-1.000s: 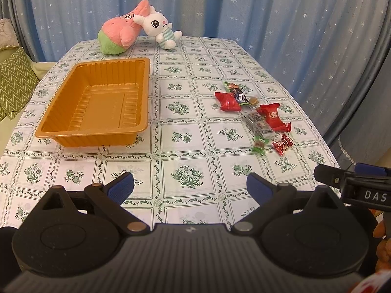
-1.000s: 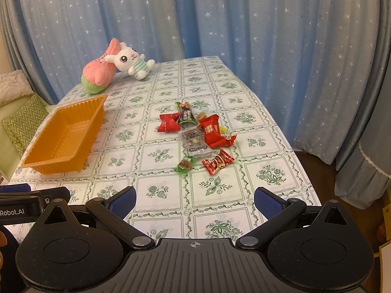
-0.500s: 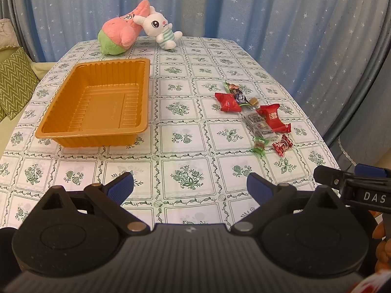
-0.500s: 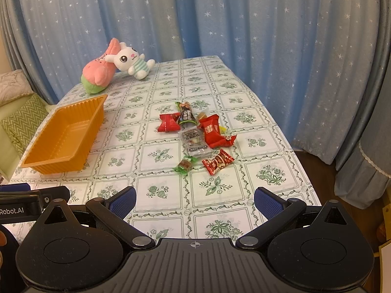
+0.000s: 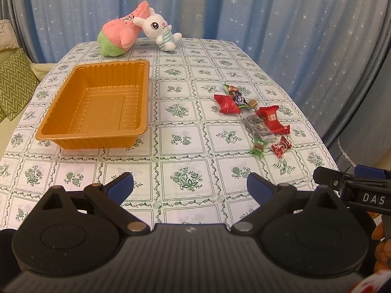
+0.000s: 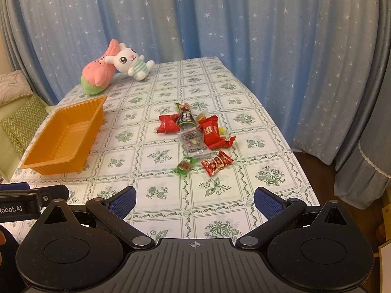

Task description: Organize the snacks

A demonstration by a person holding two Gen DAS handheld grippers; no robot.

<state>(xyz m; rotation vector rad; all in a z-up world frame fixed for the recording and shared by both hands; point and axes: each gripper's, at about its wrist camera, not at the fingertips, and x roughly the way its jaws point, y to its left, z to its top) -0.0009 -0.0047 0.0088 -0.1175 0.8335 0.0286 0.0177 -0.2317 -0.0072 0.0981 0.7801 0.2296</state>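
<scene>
An empty orange plastic tray (image 5: 97, 107) (image 6: 66, 139) sits on the left of the table. Several wrapped snacks lie in a loose pile on the right: a red pack (image 6: 212, 131), a clear pack (image 6: 194, 144), a small red candy (image 6: 216, 163), a green candy (image 6: 184, 166), a red pouch (image 6: 167, 126) and a dark bar (image 6: 186, 117). The pile also shows in the left wrist view (image 5: 256, 119). My left gripper (image 5: 190, 186) is open and empty above the near table edge. My right gripper (image 6: 194, 201) is open and empty, short of the pile.
Two plush toys, a pink one (image 5: 119, 36) and a white rabbit (image 5: 160, 30), lie at the far end of the table. Blue star curtains surround the table. A sofa with a green cushion (image 5: 12, 83) stands at the left. The table's right edge (image 6: 293, 151) drops to the floor.
</scene>
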